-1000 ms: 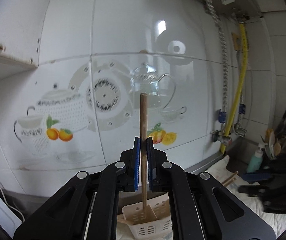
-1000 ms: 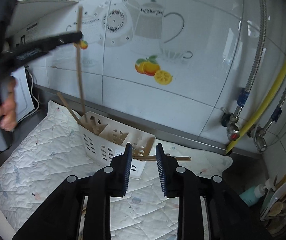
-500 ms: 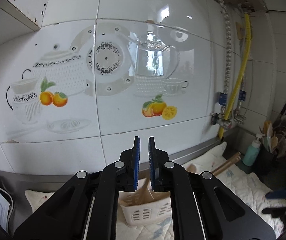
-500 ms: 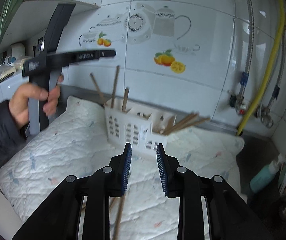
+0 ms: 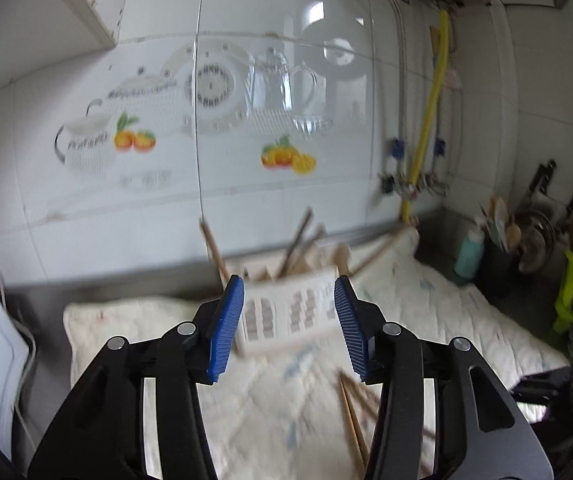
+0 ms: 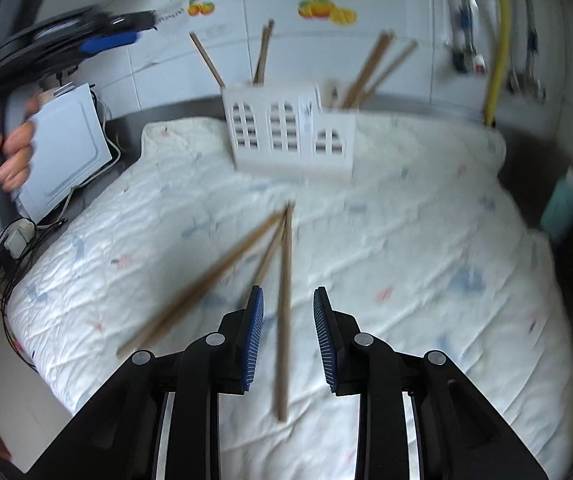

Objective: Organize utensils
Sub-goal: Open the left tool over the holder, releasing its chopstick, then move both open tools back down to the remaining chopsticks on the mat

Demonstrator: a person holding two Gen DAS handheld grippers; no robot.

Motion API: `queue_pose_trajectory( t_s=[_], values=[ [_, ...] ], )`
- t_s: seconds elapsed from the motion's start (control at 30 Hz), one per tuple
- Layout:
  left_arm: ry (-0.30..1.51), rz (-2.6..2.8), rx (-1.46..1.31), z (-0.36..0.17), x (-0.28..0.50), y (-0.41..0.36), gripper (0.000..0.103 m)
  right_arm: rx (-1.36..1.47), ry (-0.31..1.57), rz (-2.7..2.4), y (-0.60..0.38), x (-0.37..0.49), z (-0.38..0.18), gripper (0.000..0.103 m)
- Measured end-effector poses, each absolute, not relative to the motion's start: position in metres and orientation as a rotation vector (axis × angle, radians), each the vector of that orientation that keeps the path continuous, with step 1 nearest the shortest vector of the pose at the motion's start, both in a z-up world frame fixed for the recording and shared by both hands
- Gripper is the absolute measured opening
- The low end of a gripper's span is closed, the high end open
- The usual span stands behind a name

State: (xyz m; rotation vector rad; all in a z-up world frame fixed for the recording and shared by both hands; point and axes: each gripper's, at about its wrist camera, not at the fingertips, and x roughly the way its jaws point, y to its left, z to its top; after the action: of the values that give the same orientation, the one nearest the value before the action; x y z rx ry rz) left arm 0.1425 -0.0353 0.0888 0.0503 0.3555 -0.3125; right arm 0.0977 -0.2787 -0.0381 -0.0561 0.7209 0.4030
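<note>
Apparently, right gripper [image 6: 288, 336] straddles, ungripped, one chopstick [image 6: 284, 320].

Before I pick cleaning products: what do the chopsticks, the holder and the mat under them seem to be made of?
The chopsticks look like bare wood or bamboo: matte brown, no shine. The holder looks like white moulded plastic, with smooth walls and arched vent slots. The mat looks like quilted fabric, off-white and wrinkled, with stitched lines and small prints. Motion blur leaves finer texture unclear.

Glossy white tiled wall [image 5: 366, 80] printed with teapots and oranges, reflecting bright window light. Yellow corrugated gas hose [image 5: 430, 120] down the corner. Grey steel countertop [image 6: 426, 104] under a white quilted cloth [image 6: 406, 240].
</note>
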Motion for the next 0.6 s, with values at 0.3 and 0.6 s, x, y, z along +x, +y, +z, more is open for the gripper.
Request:
queue_pose_trajectory(
  t_s=[0.3,0.6],
  values=[
    [0.552,-0.304,-0.029,0.007,0.099,-0.022,0.053,-0.007,0.774,0.372,-0.279,0.084,-0.082,0.022],
    [0.708,-0.318,-0.036,-0.058,0.076,-0.028,0.053,-0.030,0.782,0.355,-0.271,0.084,-0.093,0.017]
  ],
)
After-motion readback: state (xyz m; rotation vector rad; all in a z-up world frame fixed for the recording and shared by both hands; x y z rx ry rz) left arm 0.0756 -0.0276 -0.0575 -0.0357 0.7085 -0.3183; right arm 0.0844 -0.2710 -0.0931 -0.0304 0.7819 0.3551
